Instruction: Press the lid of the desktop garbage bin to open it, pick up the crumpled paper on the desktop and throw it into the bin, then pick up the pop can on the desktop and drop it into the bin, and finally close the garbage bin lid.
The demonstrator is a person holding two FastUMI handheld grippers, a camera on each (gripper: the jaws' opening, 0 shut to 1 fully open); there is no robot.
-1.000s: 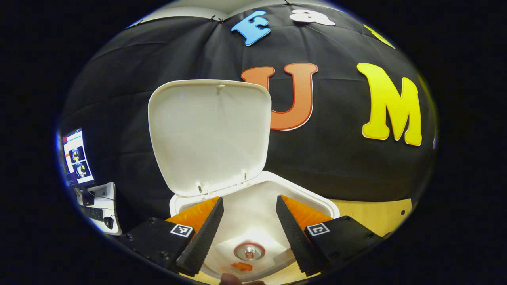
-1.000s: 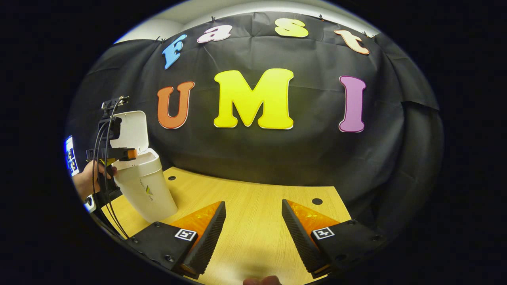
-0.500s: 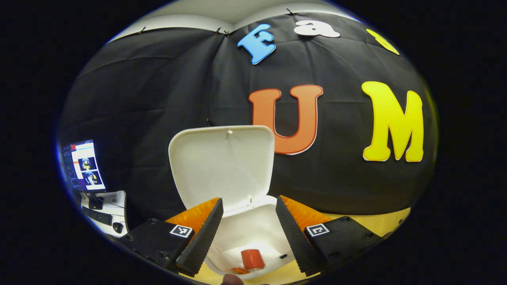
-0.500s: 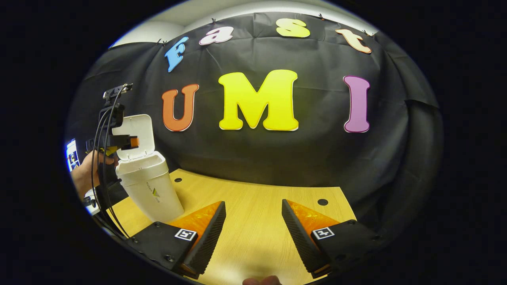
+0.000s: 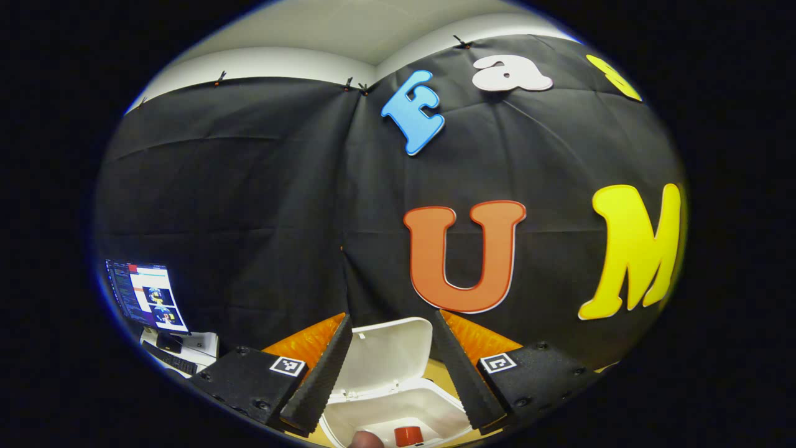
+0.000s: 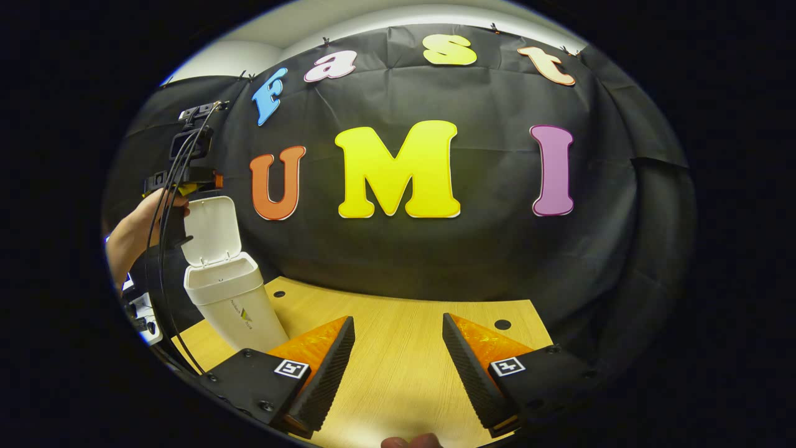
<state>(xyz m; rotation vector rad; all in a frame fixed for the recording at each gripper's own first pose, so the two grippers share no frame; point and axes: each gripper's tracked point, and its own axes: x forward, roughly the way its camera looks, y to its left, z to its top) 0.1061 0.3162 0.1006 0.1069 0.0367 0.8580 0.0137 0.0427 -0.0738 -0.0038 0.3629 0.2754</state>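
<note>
Tongs in both hands gape wide and grip nothing; the left tongs point(image 5: 388, 373) hang above the open bin, the right tongs point(image 6: 398, 367) over bare worktop.

Pale wooden worktop point(image 6: 404, 348) with small round holes meets a black cloth wall point(image 6: 435, 249). At its left end stands the white garbage bin point(image 6: 233, 305), lid point(image 6: 211, 230) raised upright, the orange pop can point(image 5: 407, 435) lying inside. A hand point(image 6: 146, 214) holds the left tongs above the lid. A lit monitor point(image 5: 149, 295) sits on a white desk beyond the cloth.
</note>
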